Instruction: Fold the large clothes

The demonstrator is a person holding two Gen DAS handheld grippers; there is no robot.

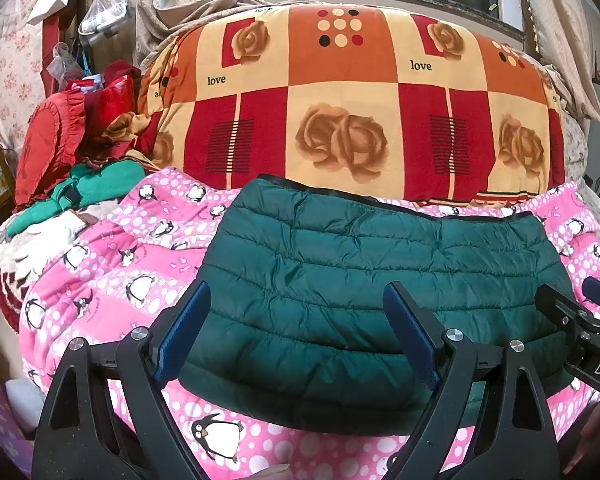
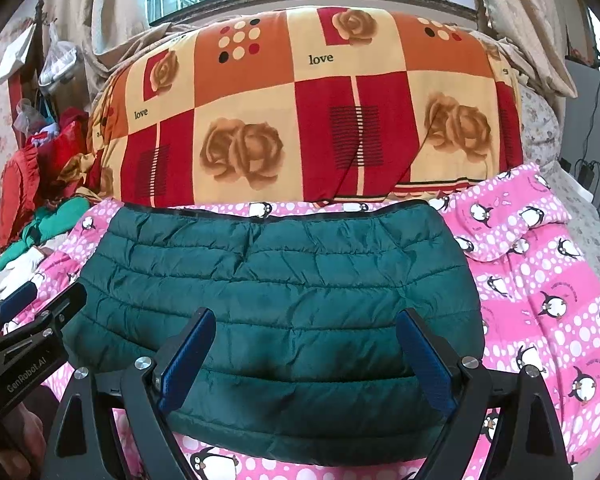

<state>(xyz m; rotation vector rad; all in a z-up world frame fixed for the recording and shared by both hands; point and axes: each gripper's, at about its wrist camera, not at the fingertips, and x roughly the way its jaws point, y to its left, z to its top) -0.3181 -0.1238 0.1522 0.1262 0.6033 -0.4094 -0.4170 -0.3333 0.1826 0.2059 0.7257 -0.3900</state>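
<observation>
A dark green quilted puffer garment (image 1: 364, 280) lies folded into a wide rectangle on a pink penguin-print blanket (image 1: 112, 276); it also shows in the right wrist view (image 2: 284, 280). My left gripper (image 1: 296, 300) hovers open over the garment's near left part, holding nothing. My right gripper (image 2: 304, 328) hovers open over its near middle, holding nothing. The right gripper also shows at the edge of the left wrist view (image 1: 580, 312), and the left gripper at the edge of the right wrist view (image 2: 40, 304).
A big rolled quilt with red and orange rose squares (image 1: 352, 108) lies right behind the garment. Red and green clothes (image 1: 80, 152) are piled at the left. Window and curtains stand behind. The pink blanket (image 2: 540, 280) extends to the right.
</observation>
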